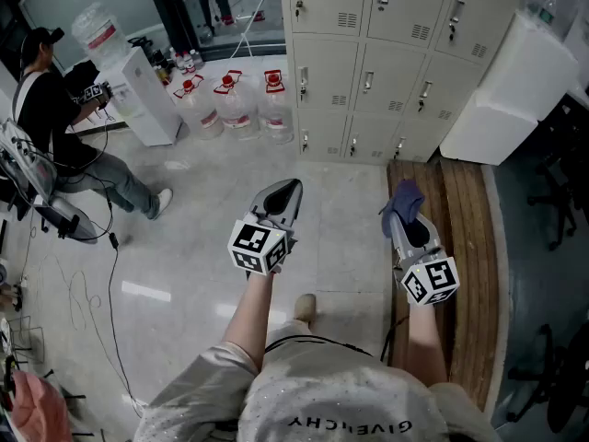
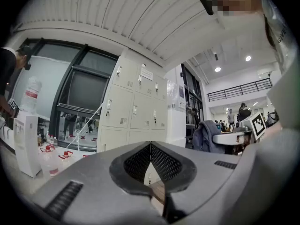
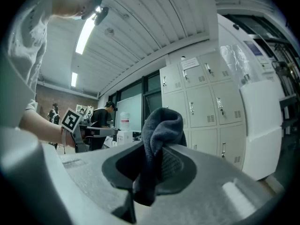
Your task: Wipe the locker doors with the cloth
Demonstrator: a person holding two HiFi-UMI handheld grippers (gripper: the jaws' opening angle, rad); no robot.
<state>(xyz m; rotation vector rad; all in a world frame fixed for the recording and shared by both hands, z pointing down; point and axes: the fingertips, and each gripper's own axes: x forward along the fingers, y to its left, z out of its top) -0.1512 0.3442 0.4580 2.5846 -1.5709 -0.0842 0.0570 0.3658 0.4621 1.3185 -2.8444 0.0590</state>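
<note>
The beige locker doors (image 1: 368,72) form a grid against the far wall, also seen in the left gripper view (image 2: 136,111) and the right gripper view (image 3: 206,111). My right gripper (image 1: 402,212) is shut on a dark blue-grey cloth (image 1: 403,198), which bunches up above the jaws (image 3: 159,135). It is held over the wooden bench (image 1: 465,247), well short of the lockers. My left gripper (image 1: 282,194) is shut with nothing in it; its jaws meet at the tip (image 2: 150,146). It hovers over the floor in front of the lockers.
Several water jugs (image 1: 235,104) stand on the floor left of the lockers, beside a white water dispenser (image 1: 138,90). A person (image 1: 64,127) stands at far left with cables on the floor. A white box-like unit (image 1: 511,90) stands right of the lockers.
</note>
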